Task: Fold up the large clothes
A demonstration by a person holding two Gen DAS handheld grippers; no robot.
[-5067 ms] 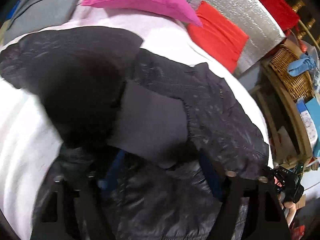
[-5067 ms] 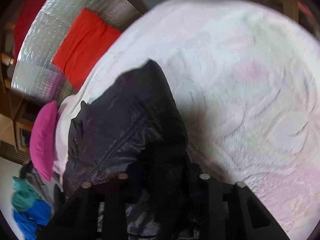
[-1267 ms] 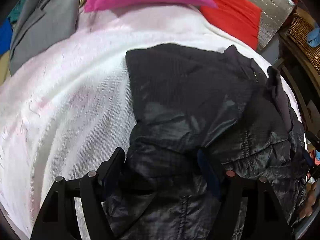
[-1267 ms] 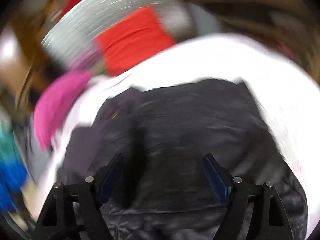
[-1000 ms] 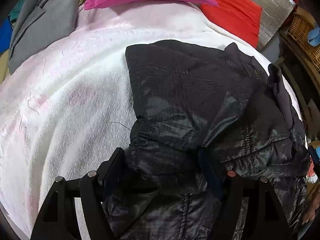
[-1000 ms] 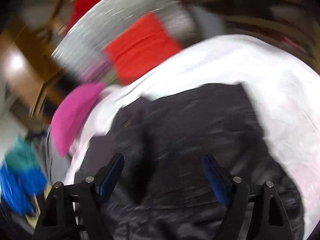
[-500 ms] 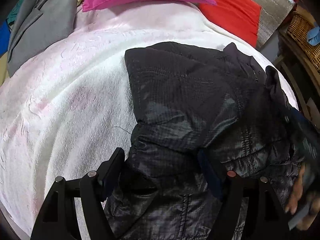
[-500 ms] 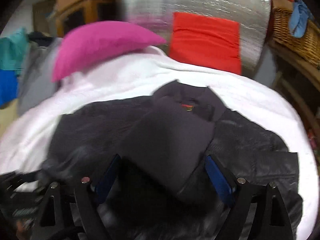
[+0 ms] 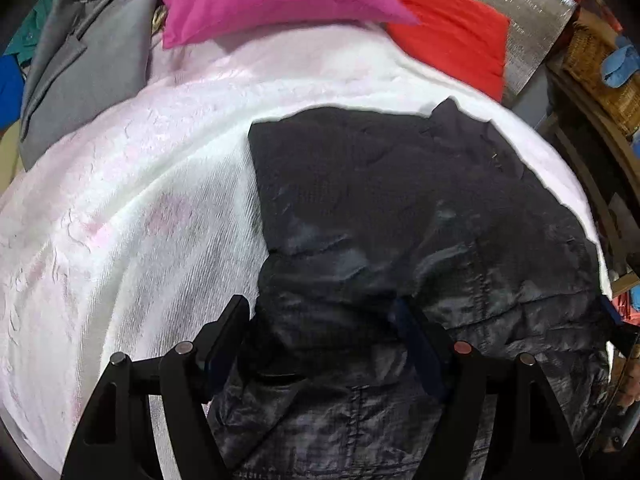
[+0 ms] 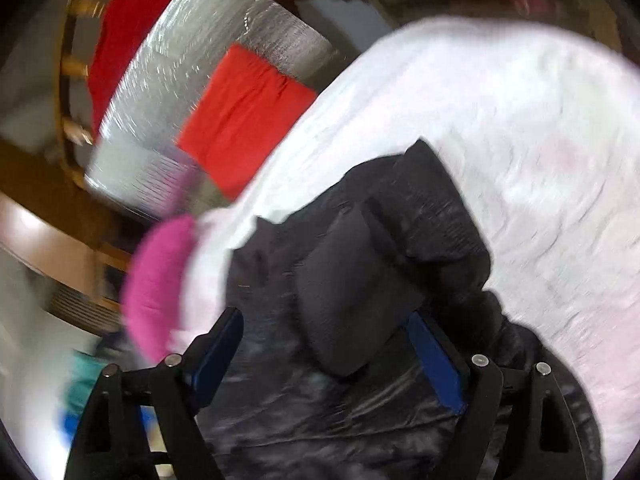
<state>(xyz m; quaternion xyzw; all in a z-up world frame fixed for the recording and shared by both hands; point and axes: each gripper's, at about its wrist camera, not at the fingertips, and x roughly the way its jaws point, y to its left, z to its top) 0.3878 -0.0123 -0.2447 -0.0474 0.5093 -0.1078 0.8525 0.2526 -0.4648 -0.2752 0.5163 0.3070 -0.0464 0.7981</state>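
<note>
Both claws, left claw (image 9: 320, 332) and right claw (image 10: 324, 352), gape over the black quilted puffer jacket (image 9: 400, 208), gripping nothing; slippery bulky fabric may spring unfolded.

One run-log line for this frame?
stage: mid-fold | jacket: bunched on white blanket | left gripper: open over jacket | right gripper: open over jacket
</note>
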